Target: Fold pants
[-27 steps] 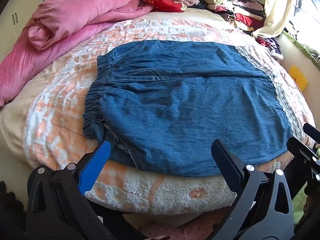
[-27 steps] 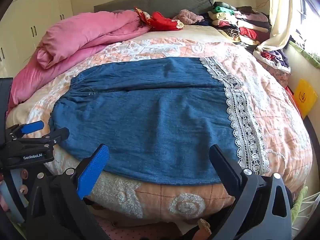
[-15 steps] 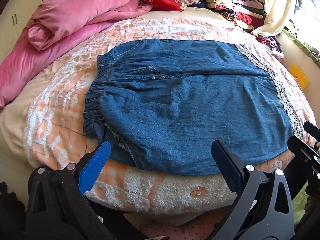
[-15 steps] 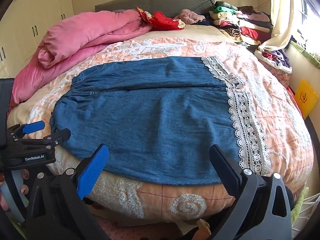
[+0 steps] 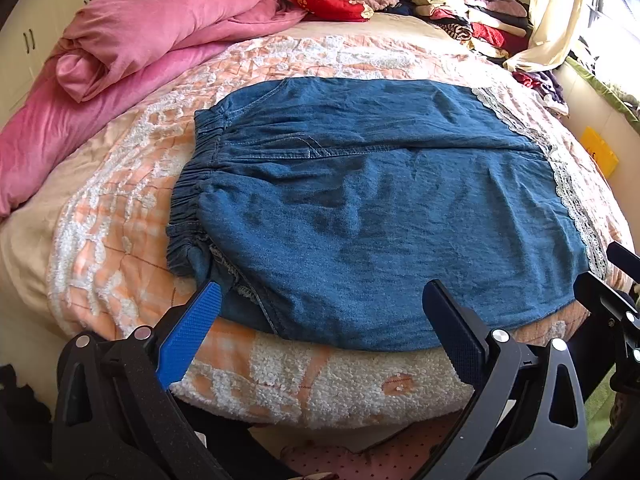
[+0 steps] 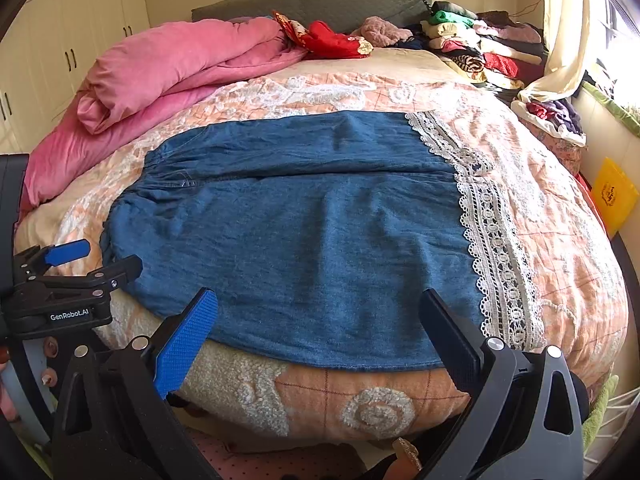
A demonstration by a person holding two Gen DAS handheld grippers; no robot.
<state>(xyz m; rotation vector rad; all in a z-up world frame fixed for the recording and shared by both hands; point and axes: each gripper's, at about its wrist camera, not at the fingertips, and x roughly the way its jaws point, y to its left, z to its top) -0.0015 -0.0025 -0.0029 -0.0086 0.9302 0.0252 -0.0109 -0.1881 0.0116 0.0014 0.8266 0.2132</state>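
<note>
While the pants (image 5: 380, 216) lay flat in the middle of the bed (image 5: 120, 208), both claws hung at the bottom of the frame, near its edge. The left claw (image 5: 320, 320) was wide apart with nothing in it. The right claw (image 6: 320, 324) was wide apart too, and empty. The stretchy waist sat at the left of the frame and the white lace (image 6: 496, 248) at the right. A pink blanket (image 5: 132, 36) was bunched at the upper left. Piled clothes (image 6: 472, 44) sat at the upper right.
</note>
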